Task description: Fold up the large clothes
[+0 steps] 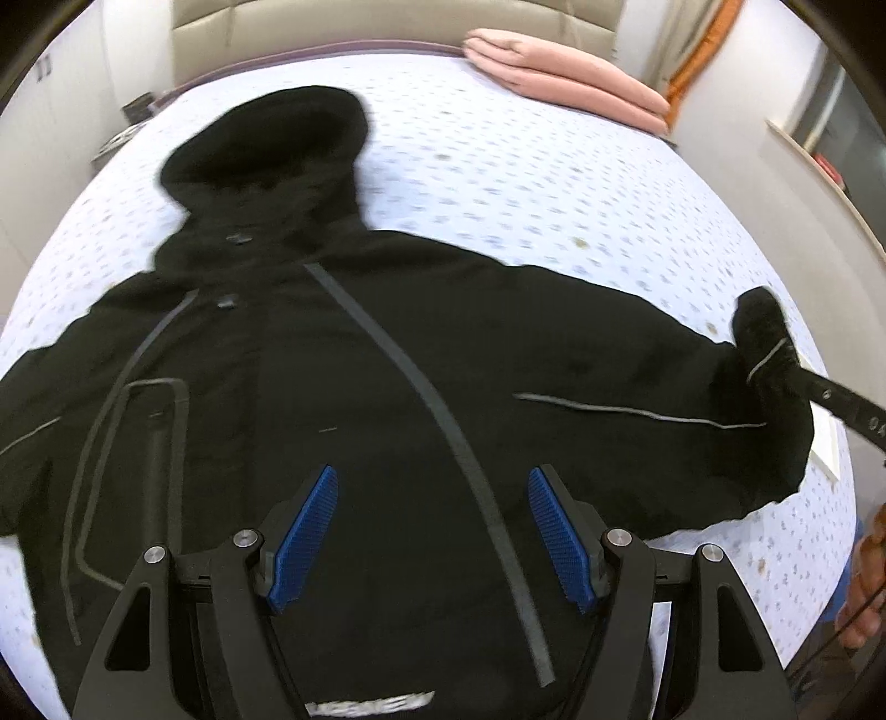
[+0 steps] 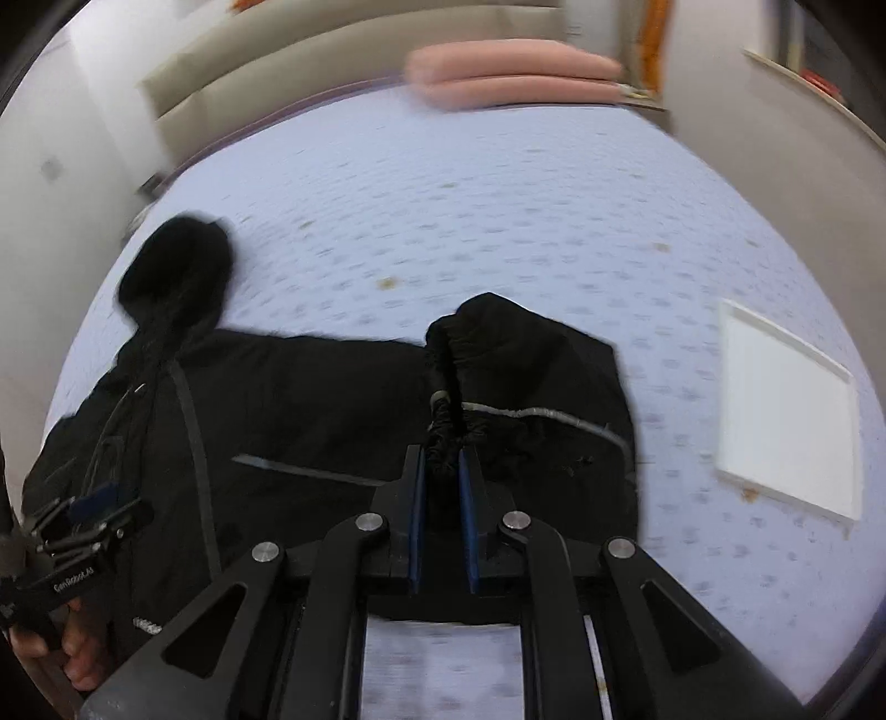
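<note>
Home bedroom: wide bed under pale dotted sheet [image 1: 498,166], beige padded headboard [image 1: 387,27] far, folded pink blanket [image 1: 565,77] far right.

We saw a bed [image 1: 554,183] covered by a pale lilac sheet dotted with small marks, with a few brownish spots on it. A black hooded jacket [image 1: 343,354] lay spread flat on the bed, front up, hood [image 1: 266,149] toward the headboard [image 1: 387,22] and one sleeve [image 1: 637,343] stretched out sideways. Its cuff [image 2: 498,343] was raised off the sheet. At the far corner, beside the headboard, folded pink bedding [image 1: 565,77] rested on the bed, well apart from the jacket. A flat white sheet or board [image 2: 786,410] lay on the bed near the cuff; we could not tell which it was.
</note>
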